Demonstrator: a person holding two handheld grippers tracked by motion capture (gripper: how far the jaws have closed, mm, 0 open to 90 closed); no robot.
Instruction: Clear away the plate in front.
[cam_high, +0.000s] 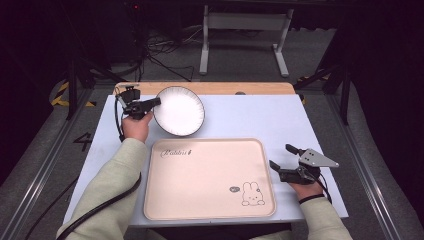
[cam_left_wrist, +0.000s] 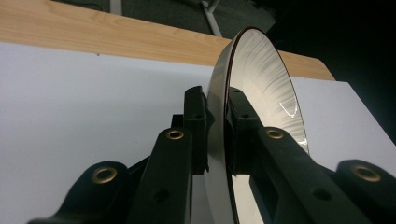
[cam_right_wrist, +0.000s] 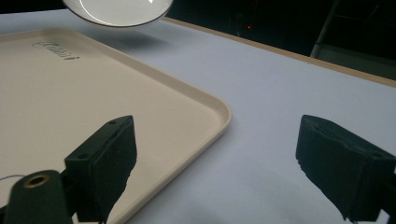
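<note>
A white plate (cam_high: 180, 111) with a dark rim hangs tilted above the table's back left, just beyond the tray. My left gripper (cam_high: 154, 102) is shut on the plate's left rim; in the left gripper view the plate (cam_left_wrist: 261, 79) stands edge-on, with both jaws pressed on its rim. A beige tray (cam_high: 210, 180) with a rabbit drawing lies flat at the table's front centre. My right gripper (cam_high: 282, 157) stands open to the right of the tray with nothing between its jaws. In the right gripper view the tray's corner (cam_right_wrist: 205, 107) lies at left and the plate's edge (cam_right_wrist: 116, 11) hangs at the top.
The white table top (cam_high: 260, 117) has a wooden strip (cam_high: 240, 88) along its far edge. Beyond it stand a grey metal frame (cam_high: 245, 30) and cables on the floor. A black cable (cam_high: 100, 207) trails along the left sleeve.
</note>
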